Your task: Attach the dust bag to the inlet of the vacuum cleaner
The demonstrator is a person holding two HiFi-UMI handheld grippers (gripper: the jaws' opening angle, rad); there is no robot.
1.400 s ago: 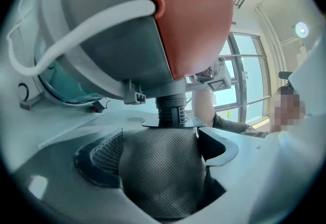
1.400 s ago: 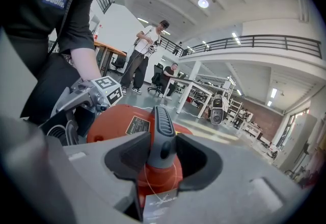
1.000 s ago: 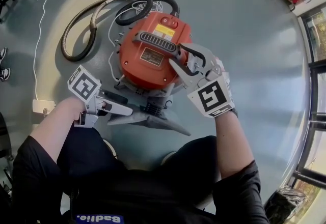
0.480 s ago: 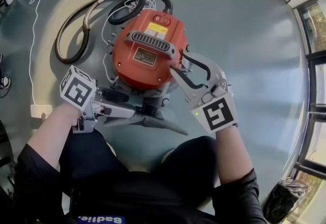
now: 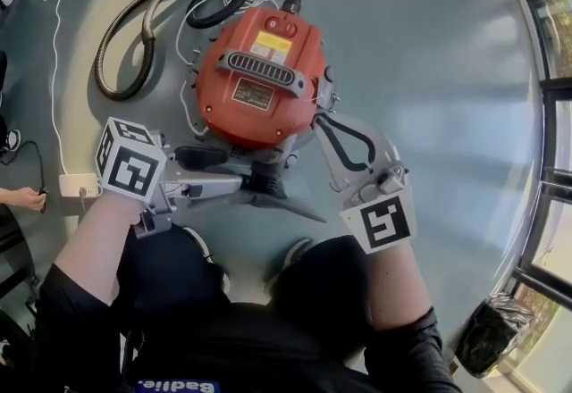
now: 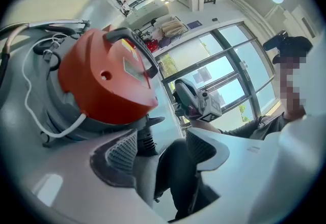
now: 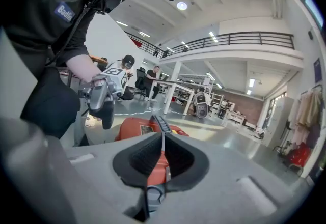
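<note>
I note the grey cloth dust bag [image 5: 286, 205] flat on the grey floor [image 5: 429, 114] against the red domed vacuum cleaner [image 5: 259, 105], long axis running toward the head view's lower right, with my left gripper [image 6: 162, 136], jaws just closing, parted at its near end, and my right gripper [image 7: 163, 139] just pinched together on nothing.

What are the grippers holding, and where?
Right gripper: its jaws, having just closed, seem to pinch the thin grey metal latch on the round red vacuum cleaner, by its tip. Left gripper: jaws just closing, apart, nothing held.

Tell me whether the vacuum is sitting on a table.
No, the vacuum sits directly on the grey floor in the head view.
</note>
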